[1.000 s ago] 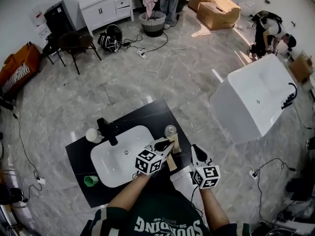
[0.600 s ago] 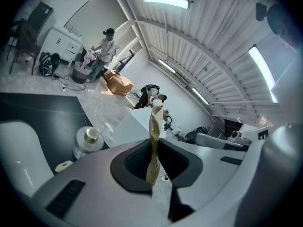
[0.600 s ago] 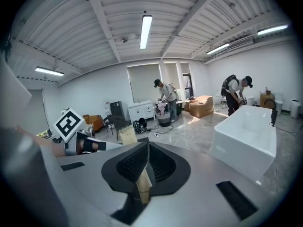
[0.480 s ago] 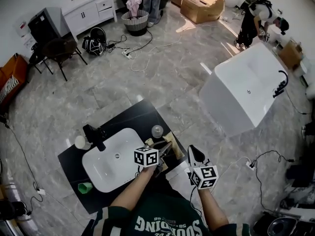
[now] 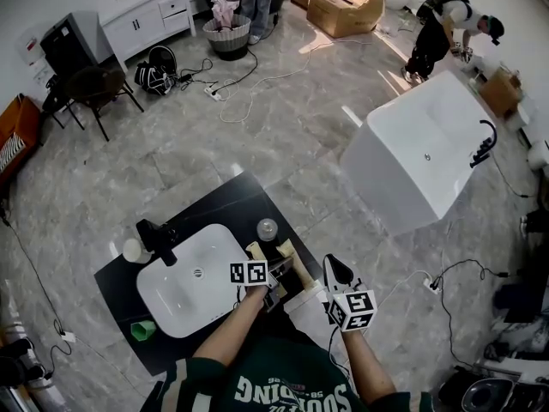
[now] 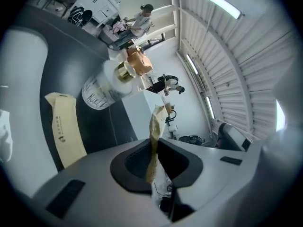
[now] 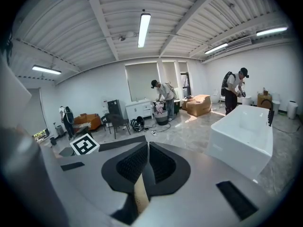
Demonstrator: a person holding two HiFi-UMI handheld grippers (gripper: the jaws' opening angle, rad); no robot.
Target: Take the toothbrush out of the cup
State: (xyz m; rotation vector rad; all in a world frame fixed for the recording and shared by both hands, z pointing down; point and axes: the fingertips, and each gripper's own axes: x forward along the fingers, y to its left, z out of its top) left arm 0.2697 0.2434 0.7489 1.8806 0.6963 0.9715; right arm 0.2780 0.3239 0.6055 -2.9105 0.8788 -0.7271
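Observation:
My left gripper (image 5: 273,283) hangs over the black counter (image 5: 214,204), just right of the white sink (image 5: 184,281). In the left gripper view its jaws (image 6: 156,143) are shut on a crumpled tan paper-wrapped toothbrush (image 6: 154,126) that sticks out past the tips. A second tan packet (image 6: 66,126) lies flat on the counter beside a white bottle with a gold cap (image 6: 106,86). My right gripper (image 5: 336,269) is at the counter's right edge. Its jaws (image 7: 147,162) are shut, with a thin tan strip (image 7: 140,196) showing low between them. A white cup (image 5: 304,312) stands between the two grippers.
A black faucet (image 5: 159,239) and a small white pot (image 5: 132,250) are behind the sink, a green thing (image 5: 142,329) at its near left. A white bathtub (image 5: 429,157) stands on the tiled floor to the right. People work at the far wall.
My left gripper has come down toward the counter and rolled, still holding the tan packet. The right gripper has shifted only slightly. The head view has tilted.

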